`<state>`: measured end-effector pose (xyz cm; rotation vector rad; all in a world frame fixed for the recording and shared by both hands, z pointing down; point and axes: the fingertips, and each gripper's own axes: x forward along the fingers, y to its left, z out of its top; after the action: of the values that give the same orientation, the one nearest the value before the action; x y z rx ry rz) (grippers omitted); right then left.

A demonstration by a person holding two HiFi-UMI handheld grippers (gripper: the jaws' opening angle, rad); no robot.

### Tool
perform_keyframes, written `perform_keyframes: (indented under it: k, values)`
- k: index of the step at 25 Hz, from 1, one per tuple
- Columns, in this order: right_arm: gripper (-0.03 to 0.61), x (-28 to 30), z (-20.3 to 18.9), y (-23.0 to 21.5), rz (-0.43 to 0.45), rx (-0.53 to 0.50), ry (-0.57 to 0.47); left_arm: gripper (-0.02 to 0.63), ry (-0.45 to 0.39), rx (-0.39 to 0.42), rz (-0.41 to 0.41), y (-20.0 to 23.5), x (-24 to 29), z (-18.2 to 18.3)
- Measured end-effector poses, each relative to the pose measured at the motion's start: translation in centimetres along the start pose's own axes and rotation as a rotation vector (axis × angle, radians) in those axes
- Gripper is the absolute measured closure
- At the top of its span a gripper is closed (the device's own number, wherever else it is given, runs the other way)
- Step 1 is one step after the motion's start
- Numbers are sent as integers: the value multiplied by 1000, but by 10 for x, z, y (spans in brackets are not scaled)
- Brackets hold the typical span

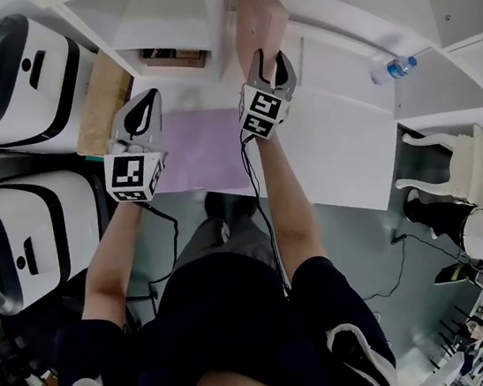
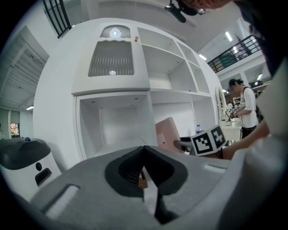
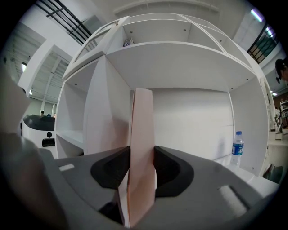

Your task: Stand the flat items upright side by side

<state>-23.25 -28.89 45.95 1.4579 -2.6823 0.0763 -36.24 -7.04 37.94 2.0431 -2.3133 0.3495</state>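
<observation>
A pink flat item (image 1: 257,11) stands on edge at the white shelf unit (image 1: 338,58), and my right gripper (image 1: 270,66) is shut on its near edge. In the right gripper view the pink item (image 3: 141,134) rises upright between the jaws, in front of a shelf divider. My left gripper (image 1: 147,103) is shut with nothing in it and hovers to the left, over the left edge of a purple flat item (image 1: 205,153) lying flat on the white surface. From the left gripper view (image 2: 145,155) the pink item (image 2: 168,132) shows to the right.
A brown object (image 1: 173,57) sits in the left cubby. A tan board (image 1: 102,91) leans beside the unit. A water bottle (image 1: 393,68) (image 3: 237,148) stands on the shelf at right. Two white machines (image 1: 7,82) stand at left. A person (image 2: 245,110) stands far off.
</observation>
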Motion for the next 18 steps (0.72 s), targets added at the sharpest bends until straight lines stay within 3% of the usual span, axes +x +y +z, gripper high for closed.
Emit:
perform_keyframes:
  k: [10,18]
  values:
    - [419,11,-15,22,-30,-35,-30,612,20,3,4,5,2,-10]
    - [408,18,-36,33,-30,-71,17,612,32,-3,2,5,4,-19]
